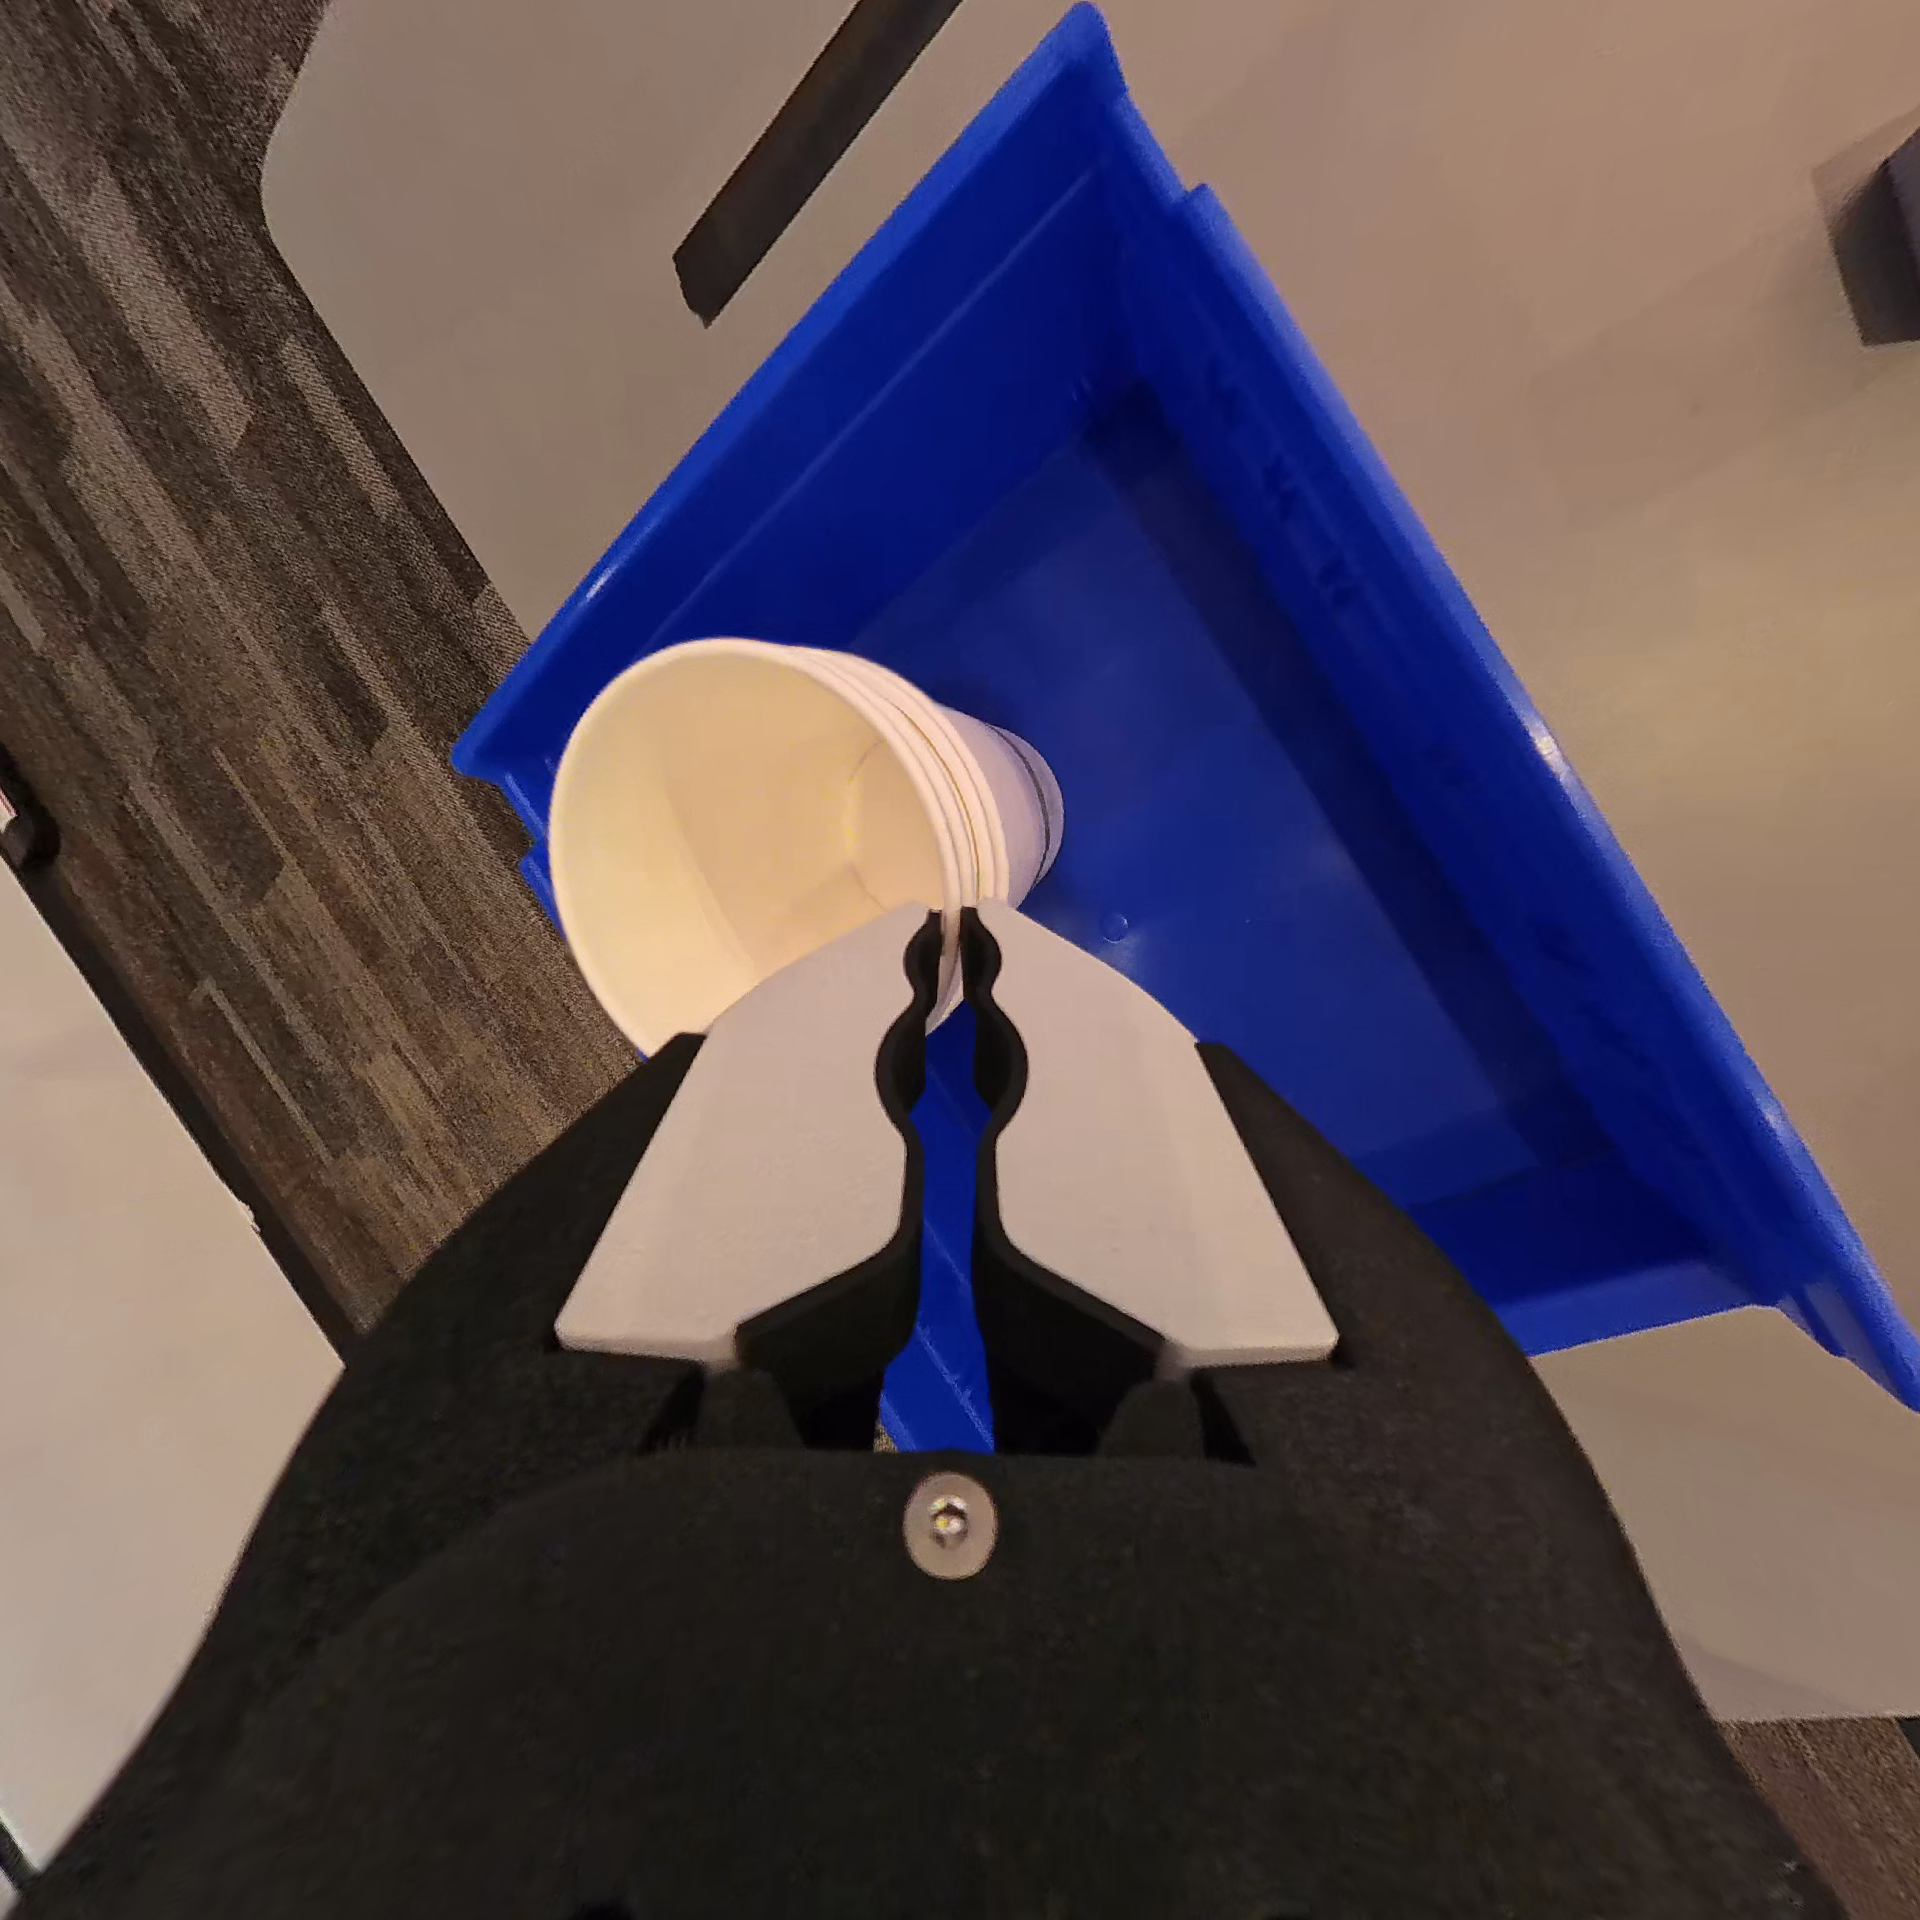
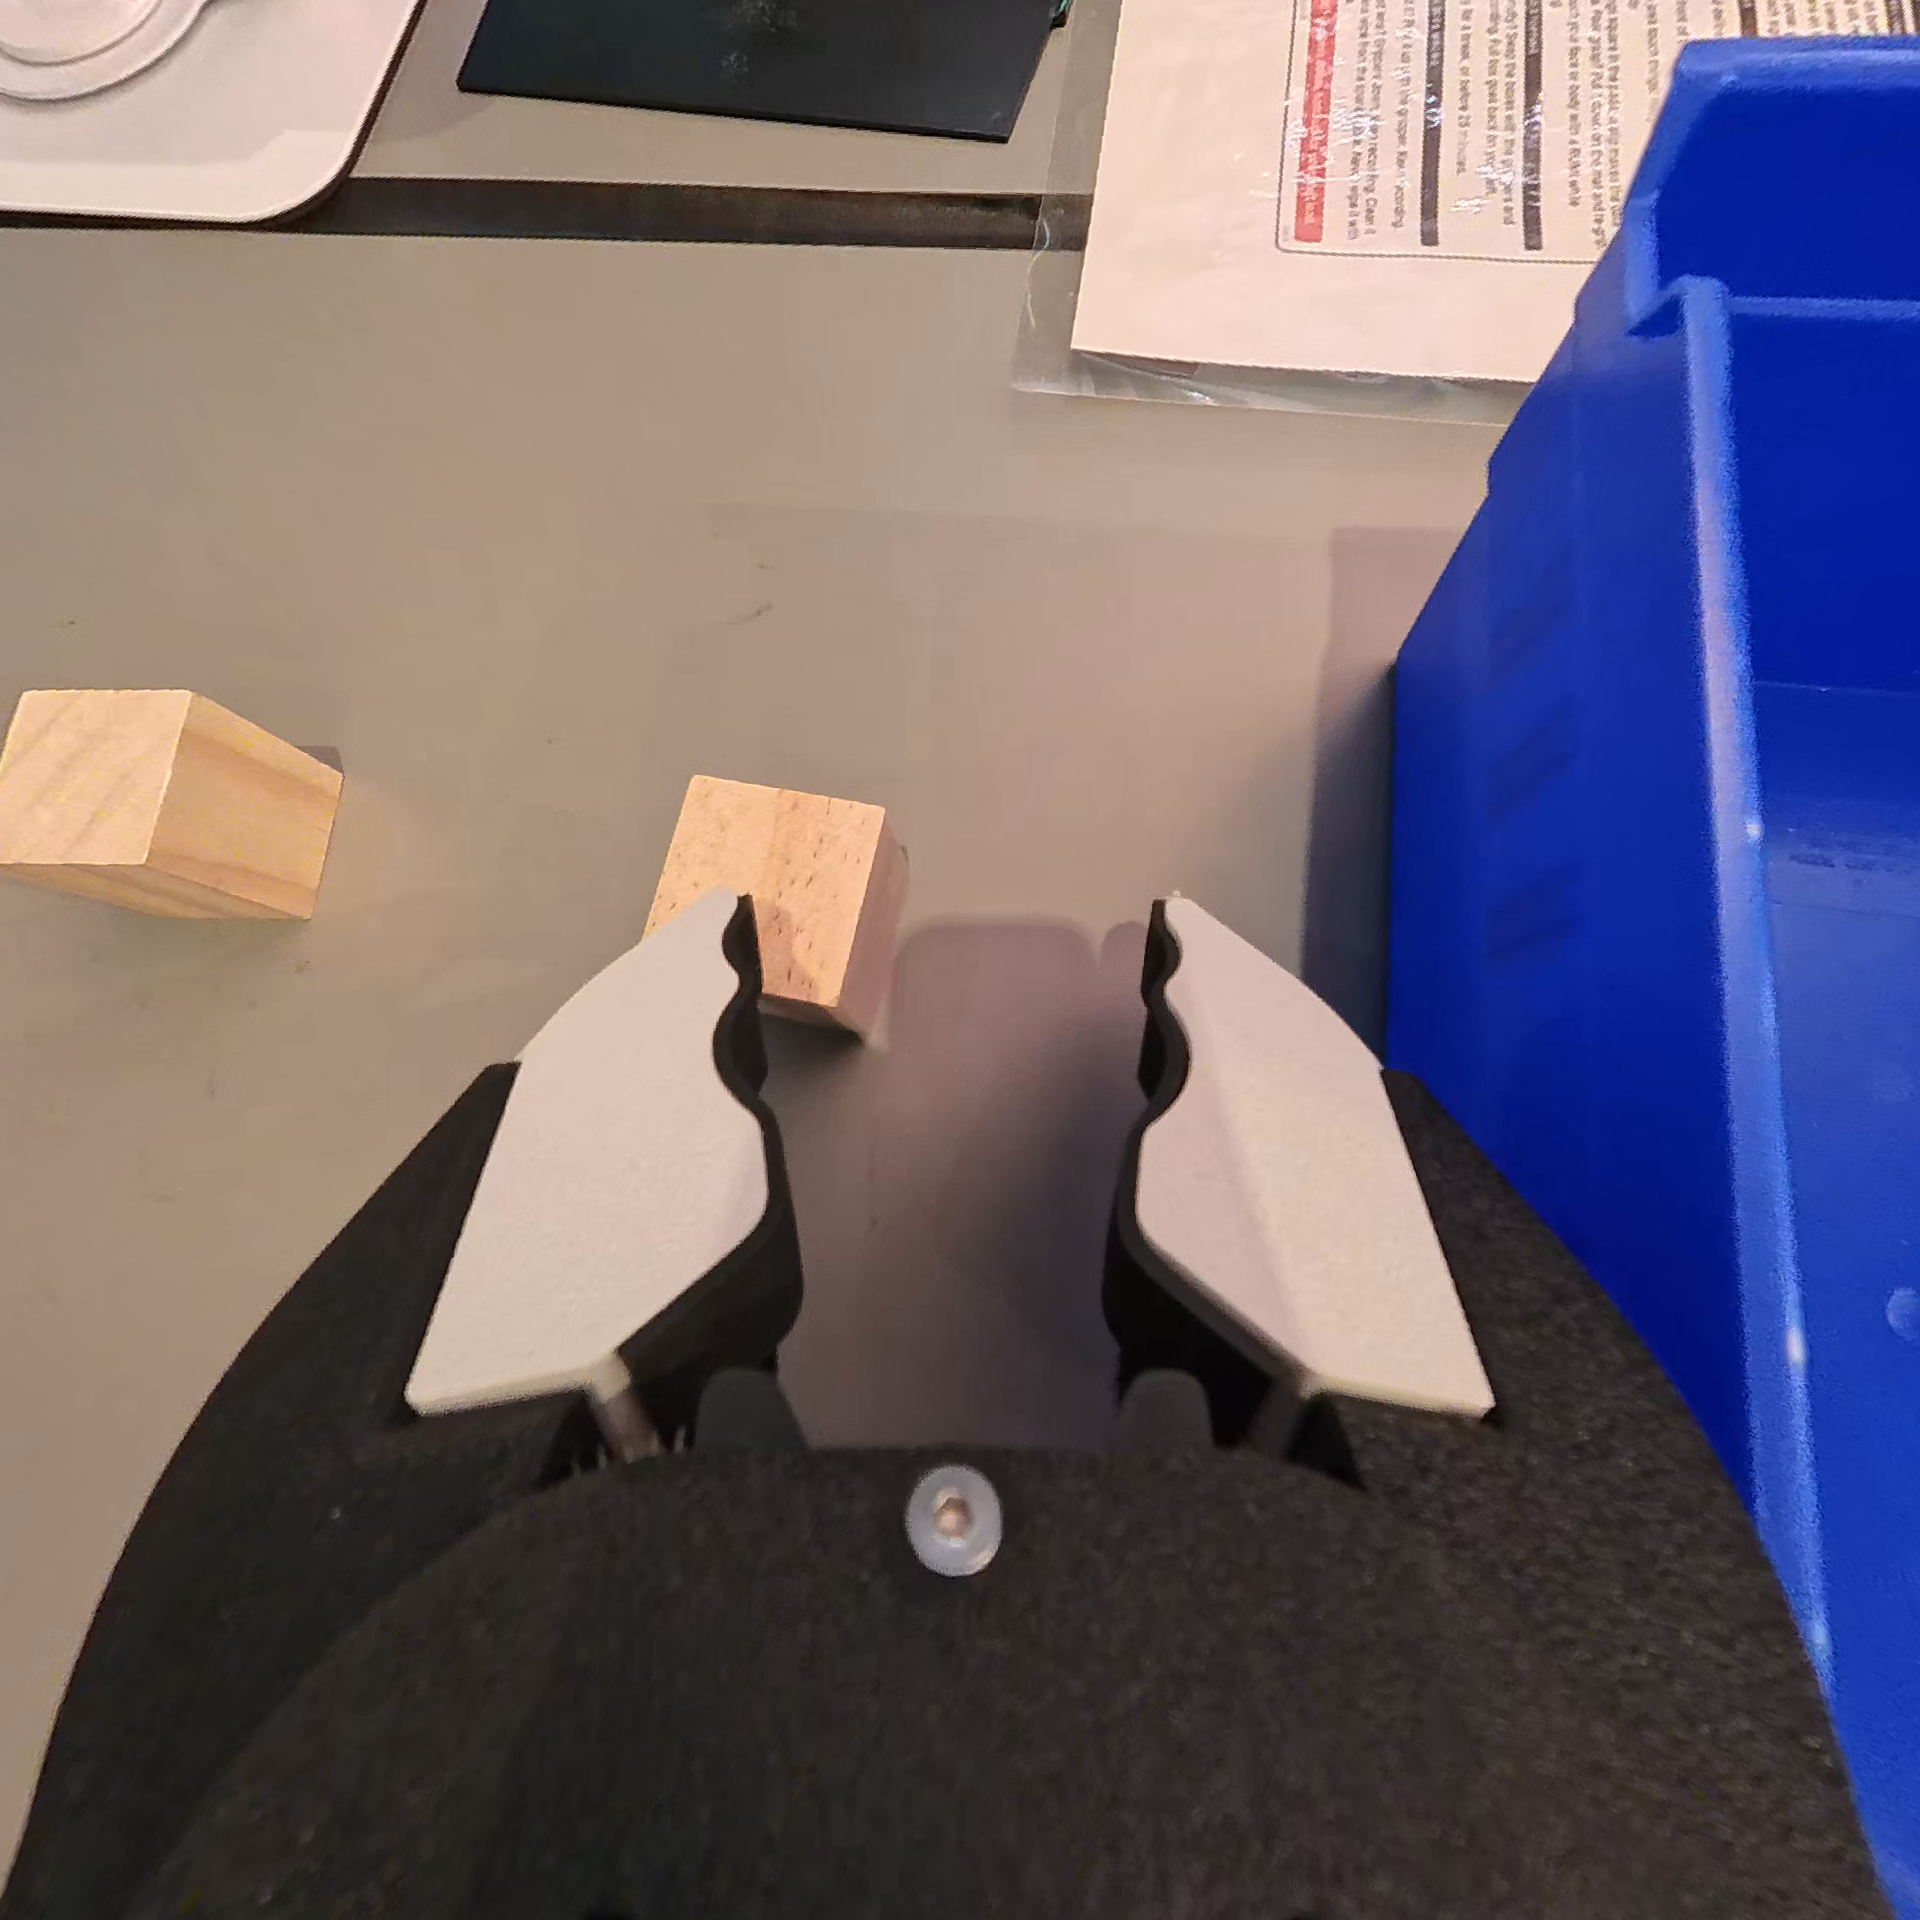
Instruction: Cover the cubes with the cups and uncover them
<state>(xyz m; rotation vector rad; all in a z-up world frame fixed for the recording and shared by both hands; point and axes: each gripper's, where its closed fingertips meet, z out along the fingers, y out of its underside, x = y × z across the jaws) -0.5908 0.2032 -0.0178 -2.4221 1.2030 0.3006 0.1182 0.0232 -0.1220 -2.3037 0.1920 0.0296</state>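
In the left wrist view my left gripper [image 1: 948, 916] is shut on the rim of a stack of white paper cups [image 1: 748, 831]. The stack is nested, mouth toward the camera, held over the blue plastic bin [image 1: 1299, 582]. In the right wrist view my right gripper [image 2: 951, 914] is open and empty, low over the grey table. A wooden cube [image 2: 805, 899] sits just ahead of its left fingertip, partly hidden by it. A second wooden cube [image 2: 166, 800] lies further left. No cube is covered.
The blue bin [image 2: 1621, 831] stands close on the right of my right gripper. A sheet of paper in a plastic sleeve [image 2: 1330, 187], a black pad [image 2: 758, 62] and a white tray [image 2: 187, 114] lie at the back. Carpet floor [image 1: 208, 623] shows beyond the table edge.
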